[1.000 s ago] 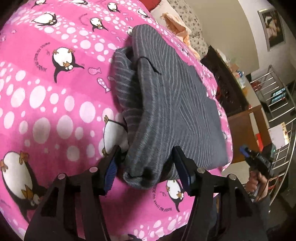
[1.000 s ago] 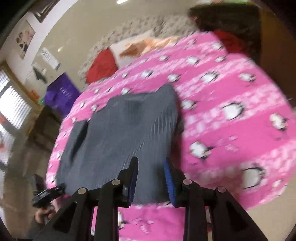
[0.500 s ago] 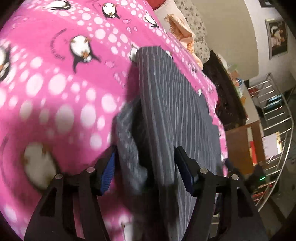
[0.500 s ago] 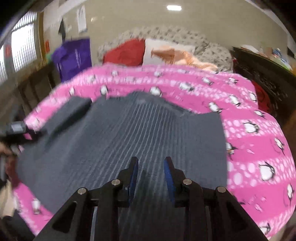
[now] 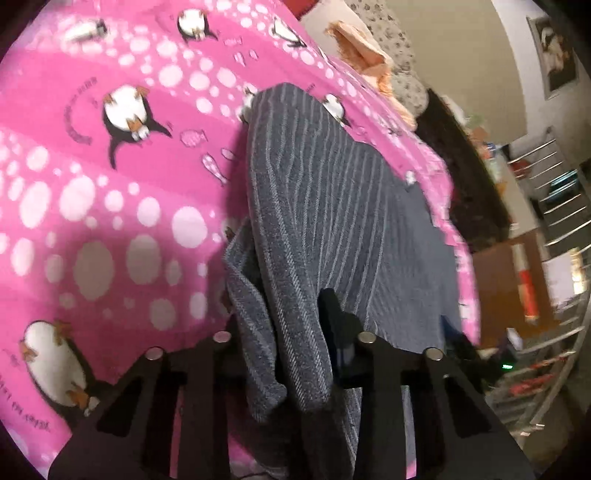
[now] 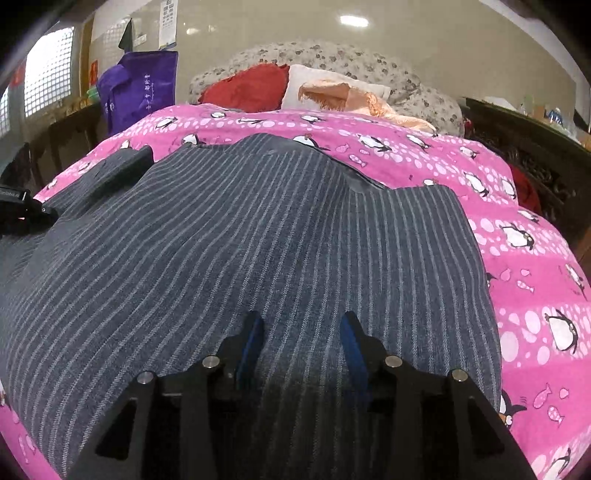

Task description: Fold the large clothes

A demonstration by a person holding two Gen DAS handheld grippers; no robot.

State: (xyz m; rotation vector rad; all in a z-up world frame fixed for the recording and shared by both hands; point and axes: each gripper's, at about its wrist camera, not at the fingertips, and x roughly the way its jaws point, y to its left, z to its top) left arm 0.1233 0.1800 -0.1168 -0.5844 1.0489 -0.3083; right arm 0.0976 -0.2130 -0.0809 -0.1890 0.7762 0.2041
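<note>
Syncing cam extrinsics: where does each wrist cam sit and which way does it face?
Left wrist: on the left gripper, facing along the garment edge across the bed; own fingers pinch a fold.
Right wrist: on the right gripper, low over the garment, facing the pillows; own fingers spread with cloth between.
Shared: garment, bed, and the left gripper at the right view's left edge.

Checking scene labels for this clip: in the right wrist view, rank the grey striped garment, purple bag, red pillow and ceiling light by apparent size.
1. grey striped garment, largest by far, though nearest the camera
2. purple bag
3. red pillow, close to the bag, so unsure
4. ceiling light, smallest
</note>
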